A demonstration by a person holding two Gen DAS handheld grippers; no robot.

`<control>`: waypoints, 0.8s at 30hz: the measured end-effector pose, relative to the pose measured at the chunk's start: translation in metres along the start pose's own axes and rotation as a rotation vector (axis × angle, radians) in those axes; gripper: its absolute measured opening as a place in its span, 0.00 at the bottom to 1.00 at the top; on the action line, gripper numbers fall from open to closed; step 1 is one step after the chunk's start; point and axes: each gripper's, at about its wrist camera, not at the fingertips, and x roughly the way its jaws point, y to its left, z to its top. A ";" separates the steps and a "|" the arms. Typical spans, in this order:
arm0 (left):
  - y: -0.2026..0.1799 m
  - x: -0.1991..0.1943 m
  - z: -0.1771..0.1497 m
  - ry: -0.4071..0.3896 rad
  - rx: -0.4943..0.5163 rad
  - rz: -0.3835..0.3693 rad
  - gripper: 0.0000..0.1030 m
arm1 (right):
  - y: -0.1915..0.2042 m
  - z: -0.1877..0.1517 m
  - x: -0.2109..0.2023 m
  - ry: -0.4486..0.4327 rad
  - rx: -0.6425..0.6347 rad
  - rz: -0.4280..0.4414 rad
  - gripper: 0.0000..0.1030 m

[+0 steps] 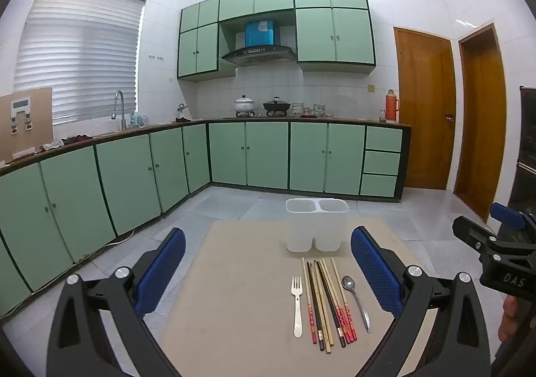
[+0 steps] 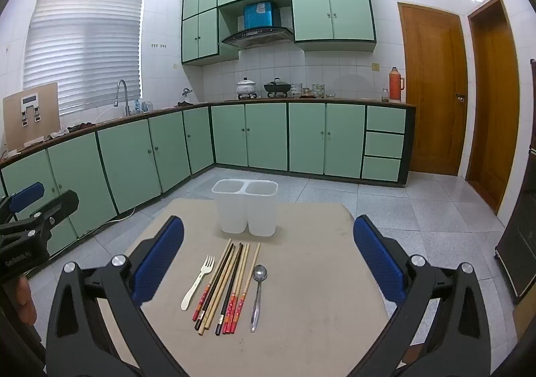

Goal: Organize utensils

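Observation:
A white two-compartment utensil holder [image 1: 316, 224] [image 2: 247, 207] stands empty at the far side of a beige table [image 1: 234, 293] [image 2: 318, 276]. In front of it lie a cream fork [image 1: 296, 305] [image 2: 198, 281], several chopsticks [image 1: 326, 303] [image 2: 224, 286] and a metal spoon [image 1: 356, 298] [image 2: 258, 293]. My left gripper [image 1: 268, 273] is open and empty above the table's near side. My right gripper [image 2: 268, 263] is open and empty too, to the right of the left one [image 2: 33, 219]. The right gripper also shows at the edge of the left wrist view [image 1: 495, 243].
Green kitchen cabinets [image 1: 134, 176] line the left and back walls, with a sink, pots and a thermos on the counter. Two wooden doors [image 1: 425, 109] stand at the right. Tiled floor surrounds the table. A dark cabinet [image 2: 522, 243] stands at the far right.

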 end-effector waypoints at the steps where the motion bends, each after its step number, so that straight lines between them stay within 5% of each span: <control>1: 0.000 0.000 0.000 0.001 0.001 0.001 0.94 | 0.000 0.000 0.000 0.006 -0.003 -0.001 0.95; 24: -0.004 0.005 -0.009 -0.005 0.001 0.009 0.94 | 0.000 0.000 0.000 0.002 0.004 0.000 0.95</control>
